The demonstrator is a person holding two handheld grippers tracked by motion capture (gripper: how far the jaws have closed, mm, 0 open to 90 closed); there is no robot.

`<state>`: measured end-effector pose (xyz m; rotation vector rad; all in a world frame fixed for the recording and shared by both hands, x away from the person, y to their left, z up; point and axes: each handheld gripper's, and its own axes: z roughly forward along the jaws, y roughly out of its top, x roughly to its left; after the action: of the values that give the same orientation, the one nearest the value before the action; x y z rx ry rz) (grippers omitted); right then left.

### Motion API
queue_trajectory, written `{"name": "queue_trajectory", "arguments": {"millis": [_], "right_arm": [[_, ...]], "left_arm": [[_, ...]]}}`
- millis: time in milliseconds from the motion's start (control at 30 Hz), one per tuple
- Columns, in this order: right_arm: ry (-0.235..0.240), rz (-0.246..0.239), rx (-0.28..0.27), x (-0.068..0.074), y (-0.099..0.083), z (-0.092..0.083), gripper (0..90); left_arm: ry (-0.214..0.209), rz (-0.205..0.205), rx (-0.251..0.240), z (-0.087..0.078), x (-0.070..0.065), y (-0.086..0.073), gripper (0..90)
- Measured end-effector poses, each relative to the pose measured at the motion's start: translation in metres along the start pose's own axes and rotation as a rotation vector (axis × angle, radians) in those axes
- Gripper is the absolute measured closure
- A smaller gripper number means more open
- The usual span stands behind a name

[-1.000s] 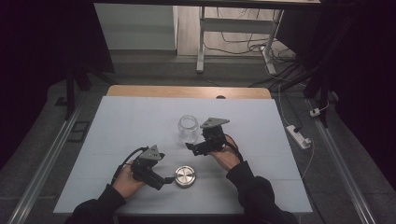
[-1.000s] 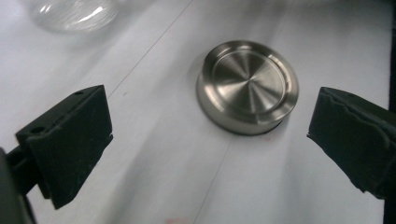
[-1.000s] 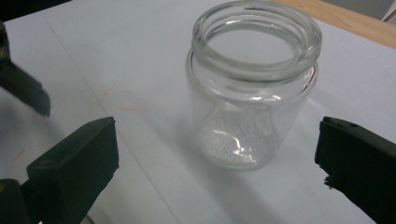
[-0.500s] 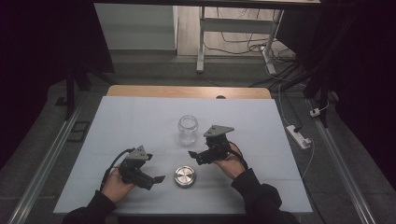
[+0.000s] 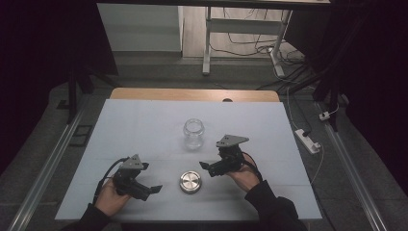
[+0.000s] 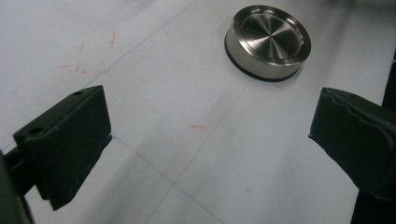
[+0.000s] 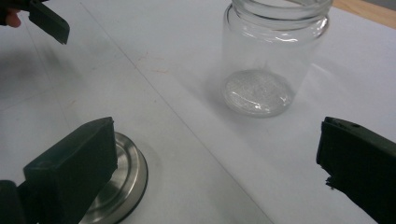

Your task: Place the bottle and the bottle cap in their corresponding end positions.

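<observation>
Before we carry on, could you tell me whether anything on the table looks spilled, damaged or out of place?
Nothing stands out. The glass jar stands upright, open and empty; its metal lid lies flat on the table apart from it. Faint red marks show nearby.

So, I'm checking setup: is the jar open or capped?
Open. The jar stands upright with a bare mouth, and the metal lid lies apart on the table.

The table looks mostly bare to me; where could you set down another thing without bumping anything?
The table is free along its whole far strip behind the glass jar, and across its far left and far right. It is crowded near the front middle, where the metal lid lies between the left gripper and the right gripper, both open.
</observation>
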<state>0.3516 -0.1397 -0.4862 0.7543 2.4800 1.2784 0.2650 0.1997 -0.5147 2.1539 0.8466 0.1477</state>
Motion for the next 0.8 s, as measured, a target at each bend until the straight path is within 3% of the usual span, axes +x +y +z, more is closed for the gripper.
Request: {"name": "queue_trajectory", "arguments": {"millis": [433,800], "right_arm": [[-0.036,0.011,-0.004,-0.001,-0.028,-0.034,0.0],[-0.084,0.075,-0.029,-0.003,-0.052,-0.069,0.0]], "left_arm": [[0.047,-0.062,-0.03,-0.025,0.002,-0.022,0.0],[0.09,-0.109,-0.064,-0.049,0.003,-0.044,0.0]]}}
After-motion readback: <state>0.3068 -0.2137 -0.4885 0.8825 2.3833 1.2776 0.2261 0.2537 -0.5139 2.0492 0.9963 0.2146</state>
